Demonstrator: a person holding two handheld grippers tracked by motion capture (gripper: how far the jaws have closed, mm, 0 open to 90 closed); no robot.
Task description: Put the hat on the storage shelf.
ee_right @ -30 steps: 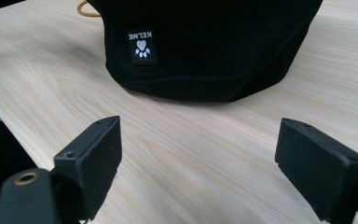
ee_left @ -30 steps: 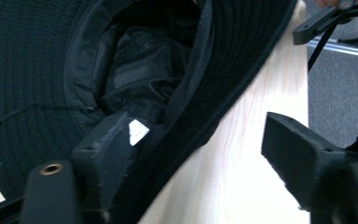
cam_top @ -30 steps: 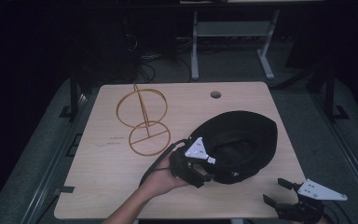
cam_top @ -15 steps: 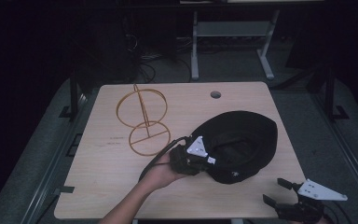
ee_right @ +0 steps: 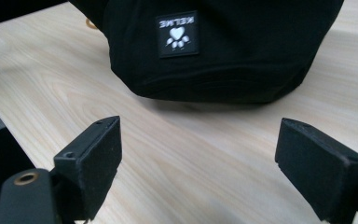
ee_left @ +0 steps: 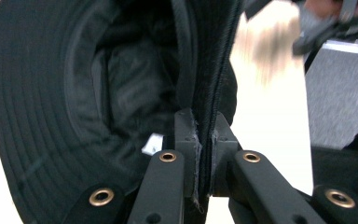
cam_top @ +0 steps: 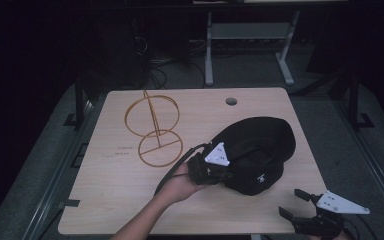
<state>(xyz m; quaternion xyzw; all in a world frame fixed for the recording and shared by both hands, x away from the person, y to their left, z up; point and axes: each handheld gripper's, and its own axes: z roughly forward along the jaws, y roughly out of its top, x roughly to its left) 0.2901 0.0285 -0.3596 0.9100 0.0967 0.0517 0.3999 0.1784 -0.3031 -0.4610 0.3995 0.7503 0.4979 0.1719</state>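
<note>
The left gripper (ee_left: 204,154) pinches the black bucket hat's (cam_top: 260,150) brim, while the right gripper (ee_right: 200,163), near it, gapes wide.

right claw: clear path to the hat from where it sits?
Probably yes. The right claw is open at the table's near edge, facing the hat, with bare tabletop between them. The left claw already pinches the hat's brim.
</note>
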